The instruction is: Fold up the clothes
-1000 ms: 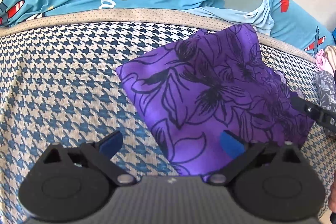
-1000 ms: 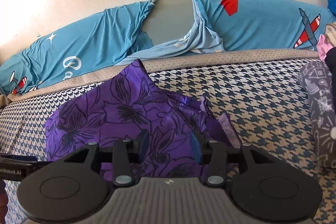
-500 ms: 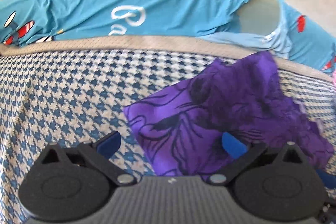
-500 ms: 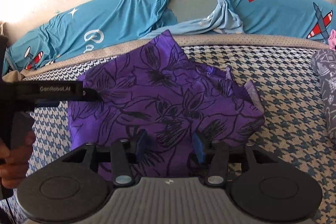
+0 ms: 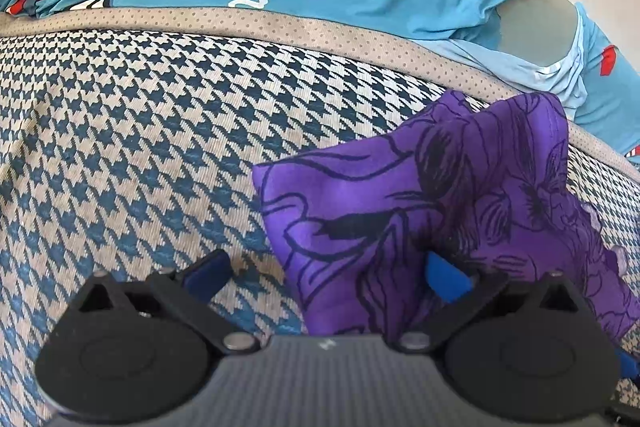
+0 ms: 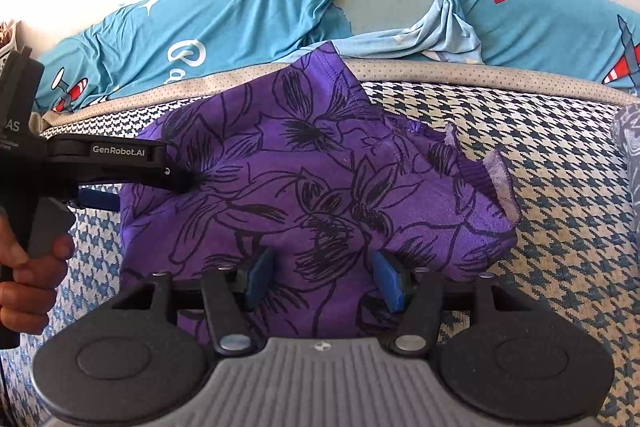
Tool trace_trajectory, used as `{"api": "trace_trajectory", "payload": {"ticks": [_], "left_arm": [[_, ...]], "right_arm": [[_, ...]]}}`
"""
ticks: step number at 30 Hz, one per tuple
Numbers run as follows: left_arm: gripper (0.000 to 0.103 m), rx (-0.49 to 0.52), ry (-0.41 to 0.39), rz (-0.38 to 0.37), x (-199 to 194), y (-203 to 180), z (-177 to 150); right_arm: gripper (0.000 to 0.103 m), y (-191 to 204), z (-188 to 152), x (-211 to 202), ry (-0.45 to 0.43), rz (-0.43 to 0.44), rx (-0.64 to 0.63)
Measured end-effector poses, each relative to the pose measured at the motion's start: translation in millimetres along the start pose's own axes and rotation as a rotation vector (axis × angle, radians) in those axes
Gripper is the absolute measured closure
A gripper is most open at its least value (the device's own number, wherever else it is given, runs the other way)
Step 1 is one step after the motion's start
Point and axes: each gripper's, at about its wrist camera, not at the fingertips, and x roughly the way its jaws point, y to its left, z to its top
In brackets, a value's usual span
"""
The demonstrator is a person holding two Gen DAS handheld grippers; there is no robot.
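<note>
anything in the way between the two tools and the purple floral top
Nothing visible does. The left tool is open at the purple floral top's left edge, one finger already over the cloth. The right tool is open over its near edge.

Purple black-flowered garment [image 6: 304,187] on blue-and-cream houndstooth mattress [image 5: 120,131], turquoise sheet [image 6: 248,15] behind.

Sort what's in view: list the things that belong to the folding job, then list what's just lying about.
Part of the job:
- purple floral garment
- left claw, open at the garment's edge
- right claw, open over the garment

Lying about:
- houndstooth mattress cover
- blue aeroplane-print sheet
- grey patterned cloth at the right edge
</note>
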Motion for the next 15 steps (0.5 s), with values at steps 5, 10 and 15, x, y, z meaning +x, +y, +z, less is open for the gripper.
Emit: {"api": "trace_trajectory", "payload": {"ticks": [5,10,15], "left_arm": [[0.0,0.024,0.005,-0.019,-8,2,1],[0.0,0.028,0.023,-0.071,-13,8,-2],[0.0,0.033,0.041,-0.123,-18,14,-5]], "right_arm": [[0.047,-17,4,-23,-0.029,0.027,0.026],[0.038,-49,1,-40,-0.055,0.029,0.111],[0.034,-70,-5,-34,-0.036,0.07,0.207]]}}
